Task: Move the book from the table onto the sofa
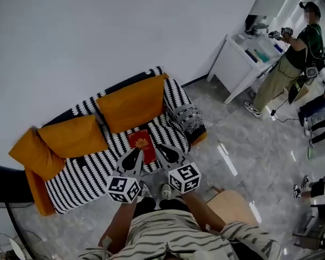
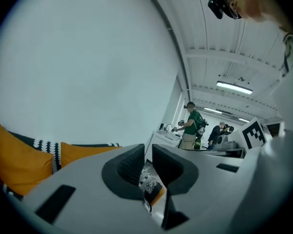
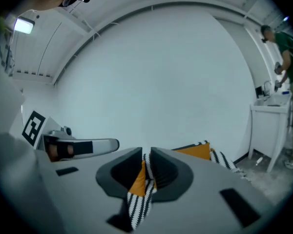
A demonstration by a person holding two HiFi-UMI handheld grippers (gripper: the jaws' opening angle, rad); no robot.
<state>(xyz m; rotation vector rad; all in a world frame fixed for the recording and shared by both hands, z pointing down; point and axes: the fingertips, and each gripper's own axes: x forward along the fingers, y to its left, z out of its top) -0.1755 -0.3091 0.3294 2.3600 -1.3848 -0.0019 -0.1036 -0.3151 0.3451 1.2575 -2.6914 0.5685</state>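
Observation:
The red book [image 1: 142, 143] lies flat on the striped seat of the black-and-white sofa [image 1: 81, 180], just in front of the orange back cushions. Both grippers hover above the sofa's front edge, apart from the book. My left gripper [image 1: 136, 150] sits over the book's left side; its jaws [image 2: 147, 152] are drawn together to a thin slit with nothing in it. My right gripper [image 1: 161, 147] sits over the book's right side, also drawn together and empty [image 3: 146, 157]. Only sofa fabric shows through both slits.
Orange cushions [image 1: 131, 102] line the sofa back. A white table [image 1: 238, 53] stands at the far right with a person [image 1: 290, 58] working at it. A tan stool [image 1: 233, 207] is beside my right leg. More people sit at the right edge.

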